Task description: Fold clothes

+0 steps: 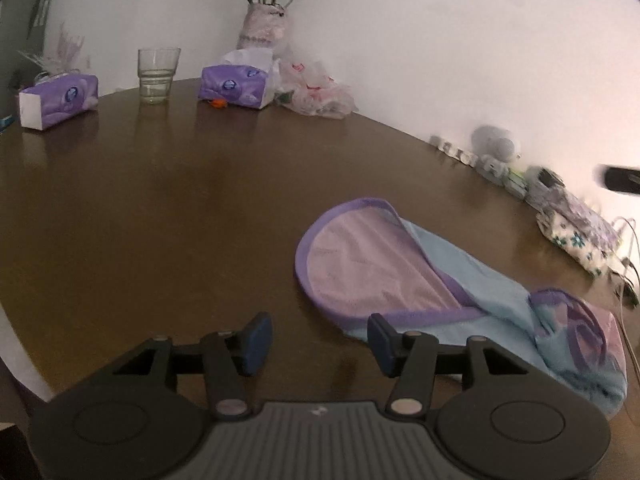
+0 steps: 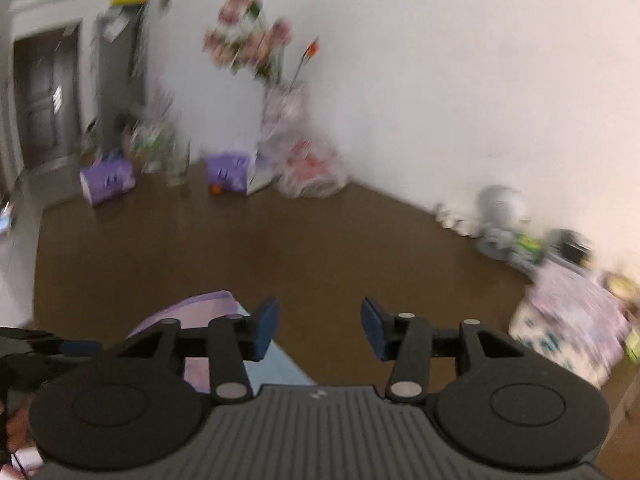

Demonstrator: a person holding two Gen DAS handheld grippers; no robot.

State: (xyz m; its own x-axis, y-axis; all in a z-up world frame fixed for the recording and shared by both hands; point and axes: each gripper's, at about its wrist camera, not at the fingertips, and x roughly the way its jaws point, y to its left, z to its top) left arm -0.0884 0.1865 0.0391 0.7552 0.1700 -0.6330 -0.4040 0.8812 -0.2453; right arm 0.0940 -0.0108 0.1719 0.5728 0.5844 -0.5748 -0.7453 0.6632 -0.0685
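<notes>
A small garment point(image 1: 400, 276) of pink and light blue cloth with purple trim lies on the brown table point(image 1: 160, 208), partly folded over itself. My left gripper point(image 1: 320, 344) is open and empty, low over the table just left of the garment's near edge. My right gripper point(image 2: 320, 328) is open and empty, above the table; the garment point(image 2: 208, 308) shows behind its left finger. The right wrist view is blurred. The tip of the right gripper shows at the far right of the left wrist view point(image 1: 620, 178).
At the back stand two purple tissue boxes point(image 1: 60, 100) point(image 1: 236, 86), a glass point(image 1: 157, 74), a vase of flowers point(image 1: 262, 26) and a plastic bag point(image 1: 316, 92). Along the right wall are small figurines point(image 1: 494, 148) and a floral pouch point(image 1: 580, 236) with cables.
</notes>
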